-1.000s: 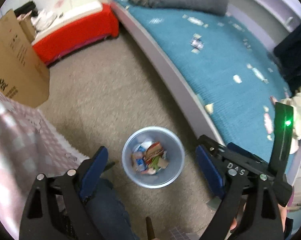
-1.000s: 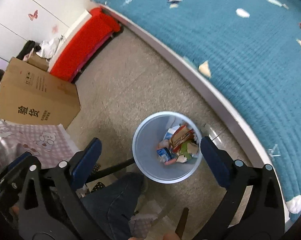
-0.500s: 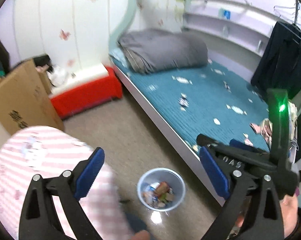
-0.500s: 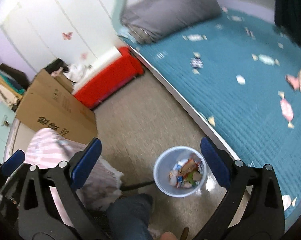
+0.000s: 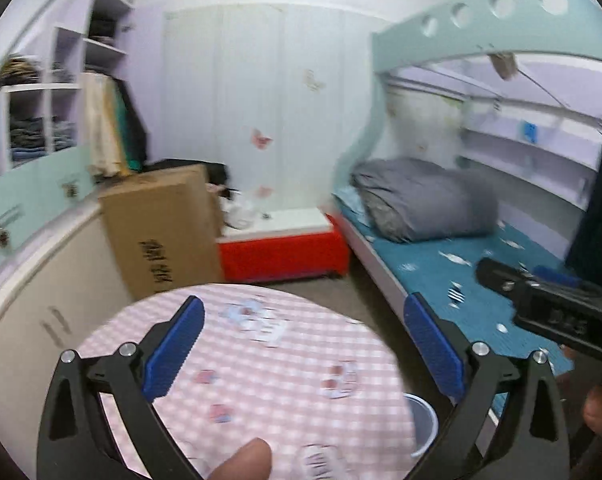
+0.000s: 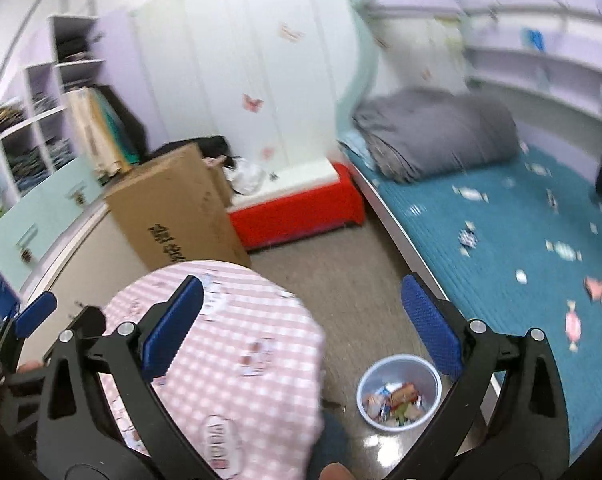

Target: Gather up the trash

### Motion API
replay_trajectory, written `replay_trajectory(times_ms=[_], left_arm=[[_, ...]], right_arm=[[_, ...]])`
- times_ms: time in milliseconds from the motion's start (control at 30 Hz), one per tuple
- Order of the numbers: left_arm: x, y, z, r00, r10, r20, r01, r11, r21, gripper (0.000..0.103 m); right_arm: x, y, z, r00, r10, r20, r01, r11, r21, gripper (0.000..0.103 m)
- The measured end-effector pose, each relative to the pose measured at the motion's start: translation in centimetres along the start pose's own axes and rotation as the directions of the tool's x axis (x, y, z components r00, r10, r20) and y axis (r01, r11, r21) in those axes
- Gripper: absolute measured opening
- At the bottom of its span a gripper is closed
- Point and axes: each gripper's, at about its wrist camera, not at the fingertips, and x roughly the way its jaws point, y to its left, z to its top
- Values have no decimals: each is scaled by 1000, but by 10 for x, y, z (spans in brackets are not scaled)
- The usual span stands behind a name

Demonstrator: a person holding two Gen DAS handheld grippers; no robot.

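Both grippers' jaws stand apart and empty, the right gripper (image 6: 301, 320) nearer the wrappers (image 6: 561, 250) strewn rightward on the bed (image 6: 501, 264).

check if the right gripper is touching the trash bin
Apart. In the right wrist view the right gripper is held open with nothing between its fingers, and the trash bin sits on the floor well below it.

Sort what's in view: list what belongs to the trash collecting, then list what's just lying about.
Belongs to the job:
- trash bin, already holding wrappers
- candy wrappers scattered on the teal bed
- left gripper and right gripper, both open and empty

Just lying about:
- cardboard box
- grey blanket
- red bench
- pink checked tablecloth
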Motion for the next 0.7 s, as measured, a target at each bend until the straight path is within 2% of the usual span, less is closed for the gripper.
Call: replay_trajectory(times_ms=[133, 333, 400, 500, 700], left_arm=[[-30, 34, 2, 995, 86, 51, -84, 995, -48, 98], [-61, 68, 7, 989, 138, 60, -129, 982, -135, 98], [-71, 72, 8, 988, 132, 85, -120, 983, -137, 98], [-78, 73, 8, 985, 145, 94, -132, 982, -134, 98], [-88, 71, 10, 986, 123, 114, -106, 984, -145, 98]], right_arm=[[-24, 41, 2, 998, 33, 45, -30, 997, -69, 97], [-56, 81, 5, 993, 43, 108, -28, 990, -139, 97], [-61, 85, 5, 991, 37, 127, -17, 988, -152, 97], [-69, 92, 5, 988, 23, 151, 3, 986, -165, 97], [-78, 93, 5, 985, 0, 172, 29, 985, -168, 97]])
